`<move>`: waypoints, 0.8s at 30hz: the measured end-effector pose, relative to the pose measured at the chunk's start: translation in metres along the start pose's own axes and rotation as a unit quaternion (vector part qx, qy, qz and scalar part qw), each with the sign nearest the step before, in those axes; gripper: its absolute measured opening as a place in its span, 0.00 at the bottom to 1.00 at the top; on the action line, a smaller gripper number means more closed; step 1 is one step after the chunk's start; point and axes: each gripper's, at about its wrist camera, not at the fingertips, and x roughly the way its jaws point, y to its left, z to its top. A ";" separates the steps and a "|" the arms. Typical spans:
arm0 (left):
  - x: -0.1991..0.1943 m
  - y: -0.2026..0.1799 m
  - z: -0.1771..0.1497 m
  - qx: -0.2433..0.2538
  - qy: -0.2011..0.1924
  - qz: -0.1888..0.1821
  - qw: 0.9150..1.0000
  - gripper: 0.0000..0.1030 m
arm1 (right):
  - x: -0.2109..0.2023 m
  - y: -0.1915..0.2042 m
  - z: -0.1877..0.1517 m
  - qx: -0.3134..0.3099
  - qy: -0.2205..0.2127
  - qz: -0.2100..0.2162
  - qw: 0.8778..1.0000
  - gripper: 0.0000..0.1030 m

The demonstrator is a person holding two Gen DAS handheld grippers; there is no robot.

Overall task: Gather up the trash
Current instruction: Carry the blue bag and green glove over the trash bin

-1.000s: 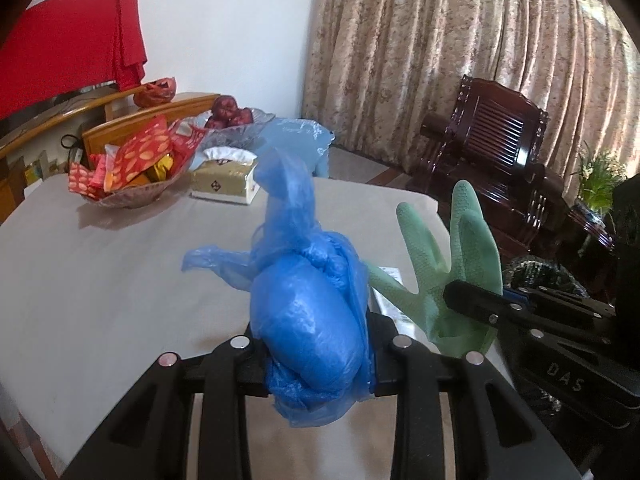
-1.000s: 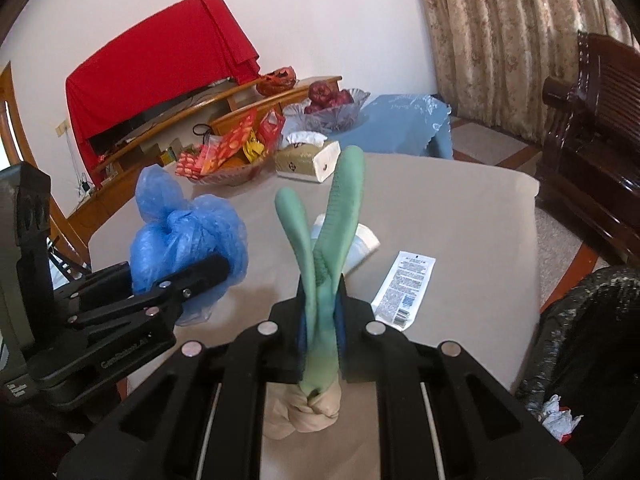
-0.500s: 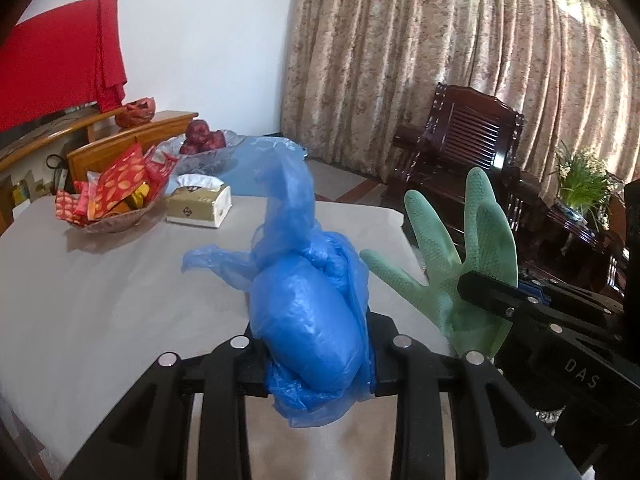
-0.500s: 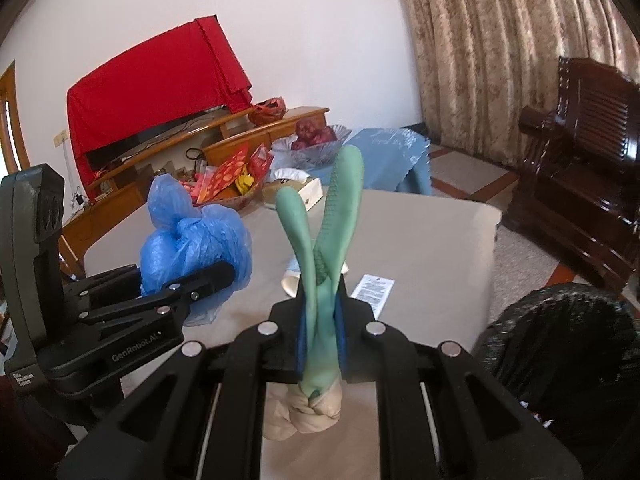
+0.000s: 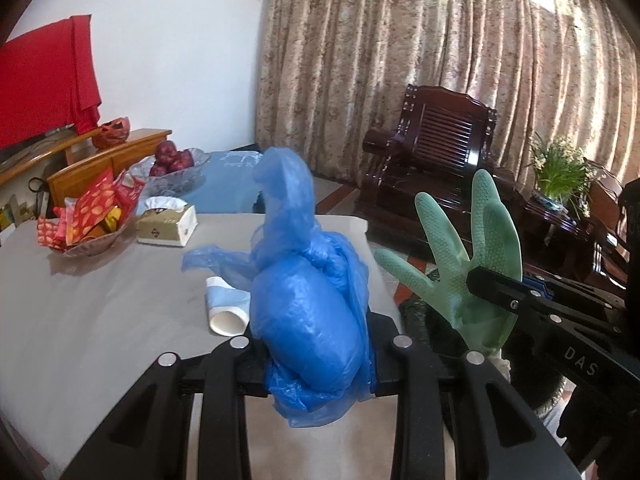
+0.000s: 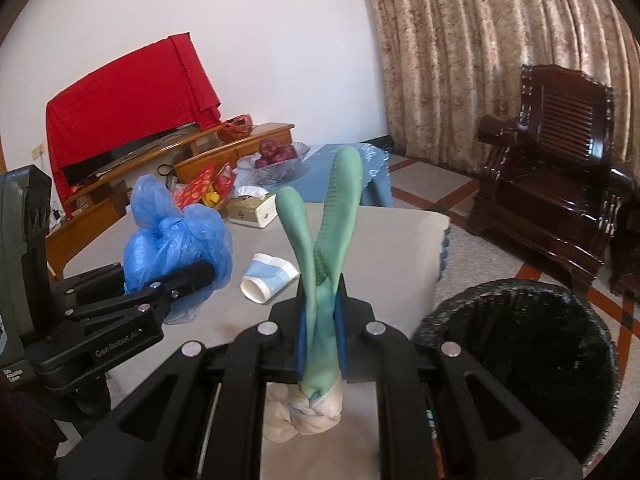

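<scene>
The right gripper [image 6: 320, 344], fingers pinching a green rubber glove [image 6: 324, 240], is nearer the black-lined bin [image 6: 516, 356], which lies low to its right. The left gripper [image 5: 316, 356], fingers pressed on a knotted blue plastic bag [image 5: 308, 308], is over the table [image 5: 100, 320].

The right gripper [image 6: 320, 320] pinches a green rubber glove [image 6: 324, 240] upright above a grey surface [image 6: 400, 240], with the left gripper [image 6: 188, 276] clamping a blue plastic bag [image 6: 176, 240] at left, a tipped paper cup [image 6: 268, 280] between them and a black bin [image 6: 520, 356] at lower right.

Thin glossy plastic bag [image 5: 316, 312]; textured rubber glove [image 6: 324, 236].
</scene>
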 end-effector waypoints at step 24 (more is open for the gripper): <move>0.031 -0.104 0.001 0.067 0.017 -0.076 0.995 0.31 | -0.058 -0.093 -0.034 0.049 -0.020 -0.104 0.993 0.11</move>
